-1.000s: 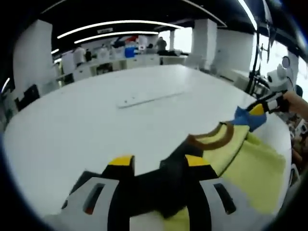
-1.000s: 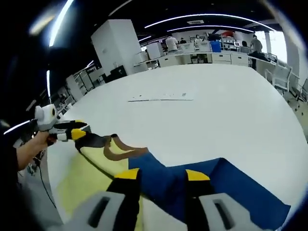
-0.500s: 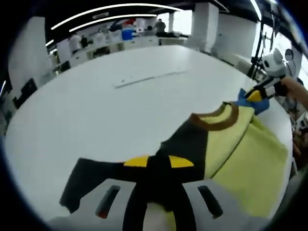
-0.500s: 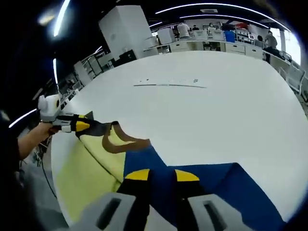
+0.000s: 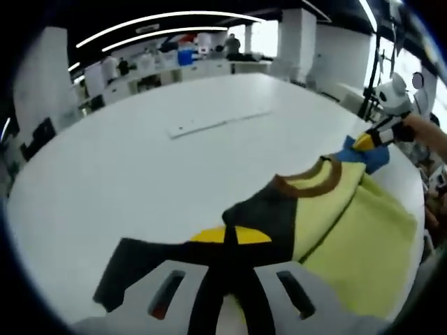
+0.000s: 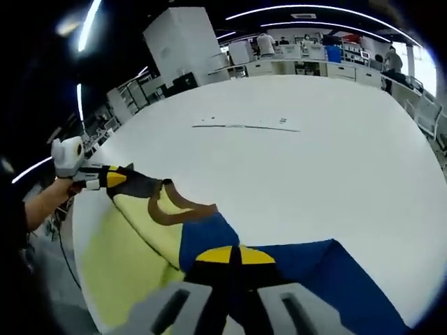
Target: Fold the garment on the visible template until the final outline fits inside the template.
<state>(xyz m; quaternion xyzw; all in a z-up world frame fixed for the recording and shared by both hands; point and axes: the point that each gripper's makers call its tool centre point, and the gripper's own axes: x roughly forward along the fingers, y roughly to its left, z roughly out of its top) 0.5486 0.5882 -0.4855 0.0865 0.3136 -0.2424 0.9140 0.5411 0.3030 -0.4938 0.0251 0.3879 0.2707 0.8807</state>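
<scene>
- The garment [image 5: 335, 230], a shirt with a yellow body, a brown collar, one black sleeve and one blue sleeve, is lying on the near edge of the white table [image 5: 140, 167], spread between the two tongs.
- The left gripper [image 5: 230, 236] is pinching the black sleeve [image 5: 265, 216] close to the shoulder; its yellow tips are meeting with the cloth between them.
- The right gripper [image 6: 234, 255] is doing the same on the blue sleeve [image 6: 307, 269], its jaws pressed together on the fabric; the other gripper is appearing far to its left, at the black shoulder.
- In my judgement the step in hand is the first one: holding both shoulders to lay the shirt flat before folding.
- The next move is probably asking for both tongs to carry the cloth forward together, keeping it taut, towards the place of the template.
- I cannot tell where the template is; a thin pale strip [image 5: 218, 123] is lying well ahead of the jaws, and it may belong to it.
- Beyond the table, white pillars, desks and some people are standing under long ceiling lights.
</scene>
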